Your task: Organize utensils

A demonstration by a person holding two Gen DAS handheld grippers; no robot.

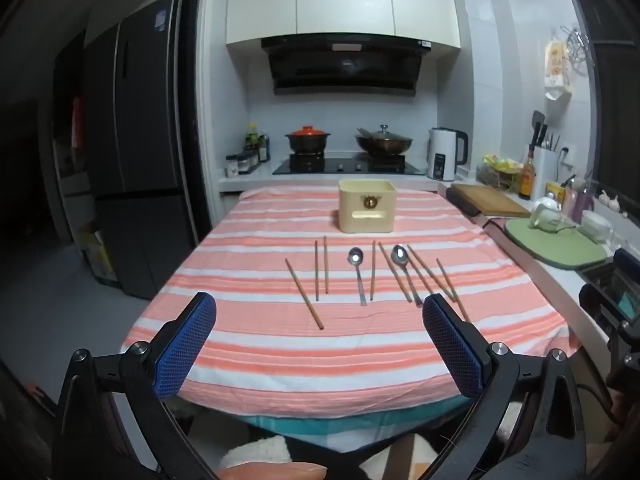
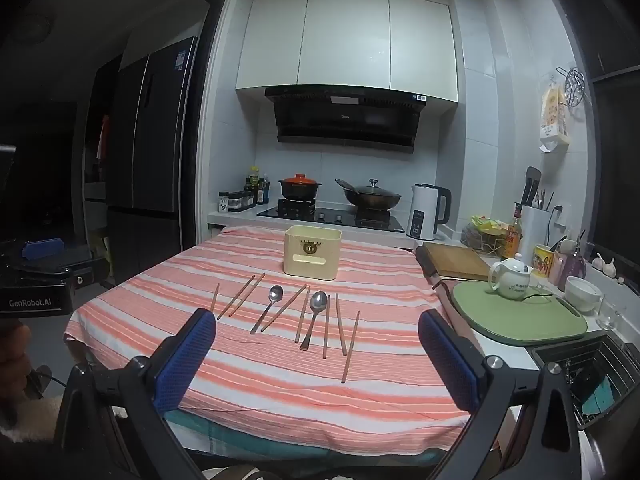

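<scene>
Several wooden chopsticks [image 1: 304,293] [image 2: 350,346] and two metal spoons [image 1: 357,273] [image 1: 404,270] lie in a loose row on the pink-striped tablecloth [image 1: 280,344] [image 2: 260,384]. The spoons also show in the right wrist view [image 2: 267,307] [image 2: 314,317]. A cream utensil box [image 1: 367,206] [image 2: 312,254] stands upright behind them. My left gripper [image 1: 320,312] is open and empty, held above the table's near edge. My right gripper [image 2: 316,330] is open and empty, also short of the utensils.
A counter on the right holds a wooden board [image 2: 456,261], a green mat [image 2: 520,320] with a white teapot [image 2: 510,278], cups and a dish rack [image 2: 588,376]. A stove with pots [image 1: 348,142] and a kettle [image 1: 444,154] stand behind. A dark fridge [image 1: 132,140] is left.
</scene>
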